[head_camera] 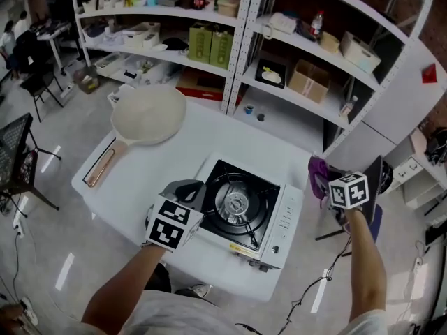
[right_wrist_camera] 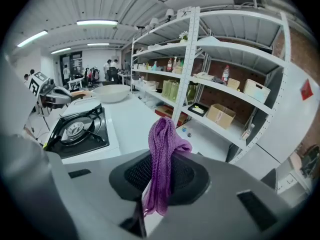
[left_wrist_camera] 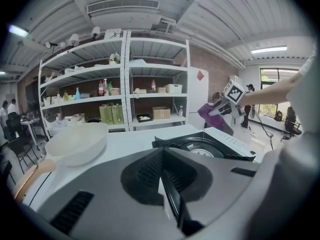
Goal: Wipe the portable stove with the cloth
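The cloth [right_wrist_camera: 161,149] is soft, light and floppy, so I think a bunched-up fold is the best place to pinch it. My right gripper [head_camera: 328,183] is closed tight on it and holds it in the air, right of the stove [head_camera: 241,204]. My left gripper [head_camera: 187,195] is closed too, with nothing in it, just beside the stove's left side.

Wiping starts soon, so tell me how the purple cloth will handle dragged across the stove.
Probably floppy: the purple cloth droops in folds from the right tongs. Likely light: open knit. It may snag on the pan supports of the stove.
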Tool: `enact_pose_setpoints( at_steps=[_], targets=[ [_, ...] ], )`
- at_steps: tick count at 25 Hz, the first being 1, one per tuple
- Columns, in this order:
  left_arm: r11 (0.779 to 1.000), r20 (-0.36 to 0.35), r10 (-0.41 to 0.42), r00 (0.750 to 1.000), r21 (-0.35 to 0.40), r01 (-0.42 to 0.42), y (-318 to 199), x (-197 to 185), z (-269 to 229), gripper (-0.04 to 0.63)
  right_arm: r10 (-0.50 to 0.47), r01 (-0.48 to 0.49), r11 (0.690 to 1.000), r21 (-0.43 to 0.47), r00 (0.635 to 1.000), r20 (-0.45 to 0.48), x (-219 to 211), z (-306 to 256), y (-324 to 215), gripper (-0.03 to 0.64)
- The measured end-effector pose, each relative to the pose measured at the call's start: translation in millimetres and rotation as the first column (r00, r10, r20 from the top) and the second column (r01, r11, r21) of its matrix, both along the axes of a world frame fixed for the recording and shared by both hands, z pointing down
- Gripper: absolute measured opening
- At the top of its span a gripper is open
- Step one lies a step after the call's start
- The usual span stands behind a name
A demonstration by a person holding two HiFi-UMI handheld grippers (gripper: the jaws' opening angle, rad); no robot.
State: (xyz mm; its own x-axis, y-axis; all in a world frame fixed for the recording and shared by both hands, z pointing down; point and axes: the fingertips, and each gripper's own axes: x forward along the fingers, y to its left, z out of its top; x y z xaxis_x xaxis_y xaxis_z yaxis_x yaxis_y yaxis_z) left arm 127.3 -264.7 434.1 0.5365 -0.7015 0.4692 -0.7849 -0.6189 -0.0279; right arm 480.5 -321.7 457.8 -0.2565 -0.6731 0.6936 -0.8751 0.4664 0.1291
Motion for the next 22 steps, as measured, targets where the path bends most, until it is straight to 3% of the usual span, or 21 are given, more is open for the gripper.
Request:
enact_pose_setpoints(
  at_steps=[5, 13, 22],
  targets=[
    [1.000, -0.011, -0.012, 1.000, 0.001, 0.012, -7.6, -12.6, -3.3, 0.003, -0.081, 0.079, 0.994, -0.081, 0.996, -0.030, -29.3, 16.1, -17.3, 0.061],
    [1.000, -0.010, -0.014, 1.000, -0.003, 0.013, -17.2, -32.1, -2.0, 0.003, -0.196, 0.184, 0.953, -0.239, 0.980, -0.027, -80.5, 35.5, -28.9, 0.061],
    [1.000, -0.024, 0.006, 1.000, -0.020, -0.007, -20.0, -43.6, 5.4, 0.003, -0.215, 0.206, 0.950, -0.235, 0.977, -0.011, -126.5, 29.9, -39.8, 0.061]
  ],
)
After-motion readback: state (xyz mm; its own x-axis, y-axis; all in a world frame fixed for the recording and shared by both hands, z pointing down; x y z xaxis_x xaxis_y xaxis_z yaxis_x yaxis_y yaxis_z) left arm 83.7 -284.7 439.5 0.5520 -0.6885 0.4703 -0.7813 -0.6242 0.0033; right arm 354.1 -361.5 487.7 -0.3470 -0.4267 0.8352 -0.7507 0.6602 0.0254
